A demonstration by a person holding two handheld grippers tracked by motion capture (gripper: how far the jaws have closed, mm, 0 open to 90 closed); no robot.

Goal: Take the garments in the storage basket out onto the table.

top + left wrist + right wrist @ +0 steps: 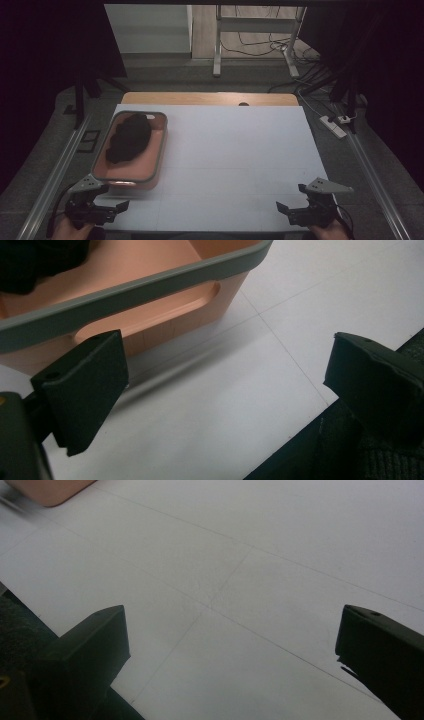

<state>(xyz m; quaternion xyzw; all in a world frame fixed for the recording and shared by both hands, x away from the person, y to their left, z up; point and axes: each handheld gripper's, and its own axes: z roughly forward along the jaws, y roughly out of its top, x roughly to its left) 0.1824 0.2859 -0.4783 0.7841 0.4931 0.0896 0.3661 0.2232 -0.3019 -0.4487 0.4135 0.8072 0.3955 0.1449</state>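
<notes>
The bin (131, 172) stands on the table (235, 150), just ahead of the left gripper (111, 206), its near wall close beyond the left jaw in the left gripper view. A cloth (127, 137) lies in the bin, beyond that wall. Between the left jaws lies bare table. The right gripper (292, 207) sits well apart, across the near edge; bare table lies between and ahead of its jaws, with the bin's corner (50, 491) far off beyond its left jaw.
</notes>
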